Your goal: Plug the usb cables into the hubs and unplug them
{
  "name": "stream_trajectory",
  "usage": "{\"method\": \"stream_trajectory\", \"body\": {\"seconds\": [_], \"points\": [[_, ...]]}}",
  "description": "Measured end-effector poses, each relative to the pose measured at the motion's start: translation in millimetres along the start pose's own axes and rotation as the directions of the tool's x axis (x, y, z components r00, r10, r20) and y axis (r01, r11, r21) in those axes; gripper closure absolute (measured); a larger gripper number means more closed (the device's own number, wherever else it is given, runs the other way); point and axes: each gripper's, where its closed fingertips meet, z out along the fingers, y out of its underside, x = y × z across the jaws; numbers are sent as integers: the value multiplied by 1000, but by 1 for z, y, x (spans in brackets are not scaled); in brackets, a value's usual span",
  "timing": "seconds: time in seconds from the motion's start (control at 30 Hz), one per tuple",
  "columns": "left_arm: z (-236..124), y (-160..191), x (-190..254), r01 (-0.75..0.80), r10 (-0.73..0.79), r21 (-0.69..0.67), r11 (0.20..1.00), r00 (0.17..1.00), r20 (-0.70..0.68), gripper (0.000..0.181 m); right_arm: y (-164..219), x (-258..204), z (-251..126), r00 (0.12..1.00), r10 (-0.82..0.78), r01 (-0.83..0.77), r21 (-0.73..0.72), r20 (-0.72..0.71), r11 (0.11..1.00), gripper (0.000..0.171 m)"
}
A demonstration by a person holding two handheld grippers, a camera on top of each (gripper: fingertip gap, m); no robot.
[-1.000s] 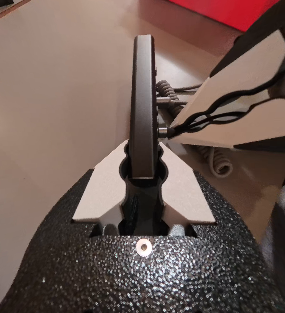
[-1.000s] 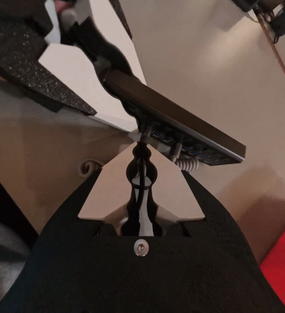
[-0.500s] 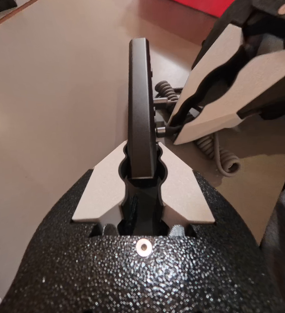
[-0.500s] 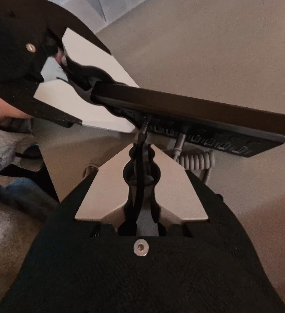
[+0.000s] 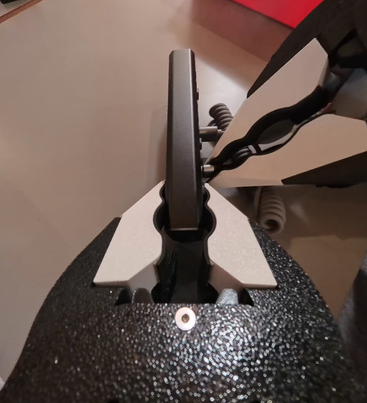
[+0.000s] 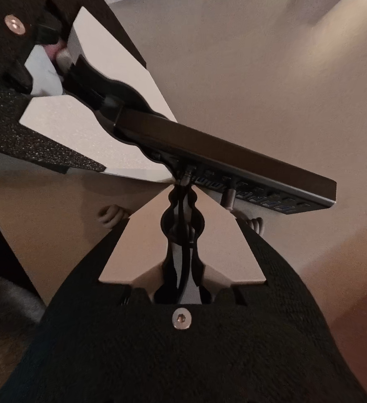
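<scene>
Two plugs seated in dark hub (image 6: 232, 157): black cable (image 6: 181, 220) nearest grip, grey coiled cable (image 5: 271, 209) further along. Left gripper (image 5: 183, 194) clamps hub end, held above table (image 5: 69, 109). Right gripper (image 6: 183, 187) pinches black cable at plug. Remaining ports empty; unplugging pending.

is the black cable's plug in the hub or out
In: the black cable's plug meets the hub edge with only its metal collar showing.

We see a dark grey hub (image 5: 181, 135) with blue ports (image 6: 265, 201), a black cable (image 6: 183, 250), a pale grey coiled cable (image 5: 271, 210), a beige table (image 5: 69, 109), and a red sheet (image 5: 287, 11).
</scene>
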Motion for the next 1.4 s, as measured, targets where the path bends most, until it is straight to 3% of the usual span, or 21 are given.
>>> {"method": "stream_trajectory", "body": {"seconds": [0.1,0.23,0.27,0.43,0.5,0.6,0.63,0.73,0.8,0.93,1.03,1.1,1.27,1.4], "points": [[0,0,0,-19,19,-1,1000,1000,9,155,1,-1,0,999,24,-24,13,38,1000,165],[-1,0,8,18,-18,2,1000,996,-86,155,3,-5,-8,970,115,-132,66,213,989,164],[0,0,8,5,-5,2,1000,997,-76,155,4,-5,-8,974,105,-122,73,201,990,164],[-1,0,6,-4,4,-1,1000,998,-56,155,7,-1,-7,978,-164,159,-51,-129,986,166],[-1,0,8,-23,23,1,1000,998,-55,155,8,-4,-8,995,-90,90,-2,-38,996,167],[0,0,9,-22,23,4,1000,998,-64,155,8,-7,-12,967,117,-141,89,227,986,167],[0,0,9,-26,26,2,1000,998,-57,155,9,-7,-11,966,121,-145,93,227,985,167],[0,0,7,-18,18,0,1000,999,-49,155,10,-3,-10,995,-94,94,9,-43,996,168],[0,0,8,-8,8,-2,1000,998,-68,155,10,-3,-11,973,-187,182,-47,-133,982,169],[0,0,11,-27,27,5,1000,996,-83,154,11,-8,-15,994,39,-46,73,100,996,169],[0,0,12,-35,36,4,999,996,-80,155,12,-10,-15,977,98,-119,104,192,987,169],[0,0,12,-32,32,3,999,996,-85,154,12,-10,-16,984,76,-93,99,161,991,169],[0,0,12,-28,28,1,1000,995,-91,155,14,-9,-16,996,-54,54,-3,-70,999,170],[0,0,13,-29,29,1,1000,995,-99,155,15,-10,-17,997,-34,33,-11,-74,999,171]]}}
